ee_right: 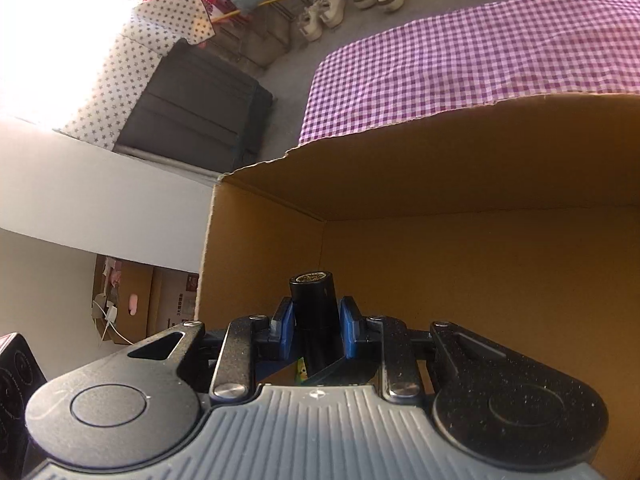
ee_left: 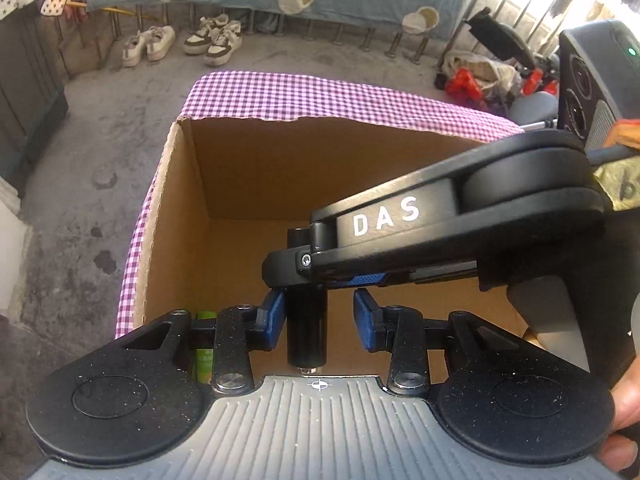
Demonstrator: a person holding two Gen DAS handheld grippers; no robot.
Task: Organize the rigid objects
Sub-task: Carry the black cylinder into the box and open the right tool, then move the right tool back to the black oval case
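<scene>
Between the blue pads of the right gripper, a black, smooth-sided cylinder with a metallic mesh end is clamped across its middle, with its long axis running roughly along the fingers and its mesh end facing away from the camera. The jaws are closed on it from both sides.

From the left wrist view, the same cylinder is seen hanging upright between the fingers of the left gripper. Those jaws stand slightly apart: a gap is seen on one side of the cylinder, and no grip by them can be made out.

The cylinder is judged to be rigid and fairly light, with a hard, slick shell. It can be squeezed firmly without harm, but it may slide lengthwise or pivot if held near one end. A hold across the mid-body, as now, is judged best, and the mesh end and the small metal fitting at the other end should be spared.

Below and around the cylinder, an open brown cardboard box is seen, so the cylinder is held over its interior. A green tube-shaped item lies at the box's near wall. The box rests on a desk covered by a purple-and-white checked cloth.
</scene>
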